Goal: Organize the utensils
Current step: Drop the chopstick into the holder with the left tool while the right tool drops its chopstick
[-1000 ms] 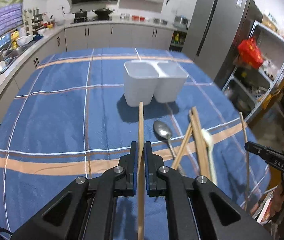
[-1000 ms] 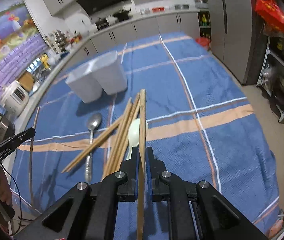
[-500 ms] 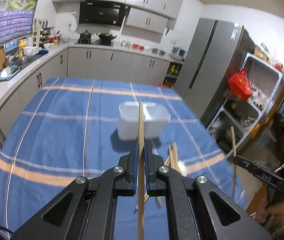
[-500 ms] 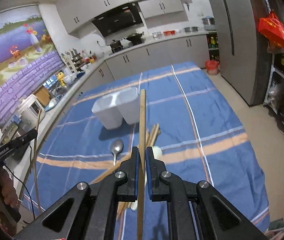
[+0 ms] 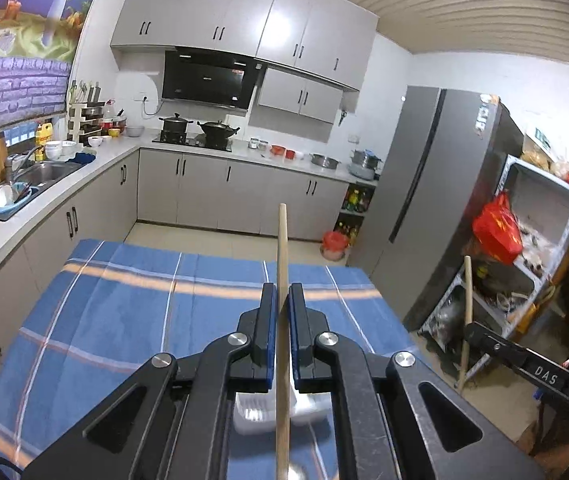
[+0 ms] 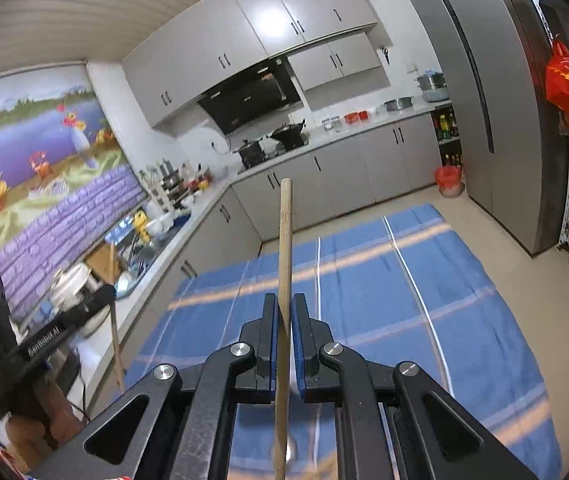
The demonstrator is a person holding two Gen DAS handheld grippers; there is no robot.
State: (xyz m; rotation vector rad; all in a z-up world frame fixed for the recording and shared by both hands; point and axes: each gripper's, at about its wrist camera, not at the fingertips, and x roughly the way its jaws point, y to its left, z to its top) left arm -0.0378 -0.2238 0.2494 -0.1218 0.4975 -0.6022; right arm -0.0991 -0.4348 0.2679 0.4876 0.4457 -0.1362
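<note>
Both grippers are holding one wooden chopstick apiece, raised above the table and pointing toward the far kitchen wall. In the left wrist view, the left gripper (image 5: 280, 300) is pinching its chopstick (image 5: 282, 248) between pads pressed against the shaft, the stick running straight up the middle of the view. Beneath the jaws, the white utensil holder (image 5: 256, 412) is showing as a pale ribbed patch on the blue plaid tablecloth (image 5: 124, 312); a metal spoon (image 5: 296, 472) is glinting at the near edge. At the right of this view, the other gripper and its stick are standing well apart from the left one.

In the right wrist view, the right gripper (image 6: 283, 312) is clamping the second chopstick (image 6: 285, 240), which is leaning slightly off the jaw axis. The spoon (image 6: 290, 450) is lying on the tablecloth (image 6: 404, 300) below; the holder cannot be made out clearly here.

Step in hand, as judged: the two sticks are being carried, lifted clear of the table, toward the holder. The next move is calling for tipping each stick tip-downward, aligning it over one compartment of the holder, lowering it in, and only then parting the pads. Which compartment is intended cannot be told.
</note>
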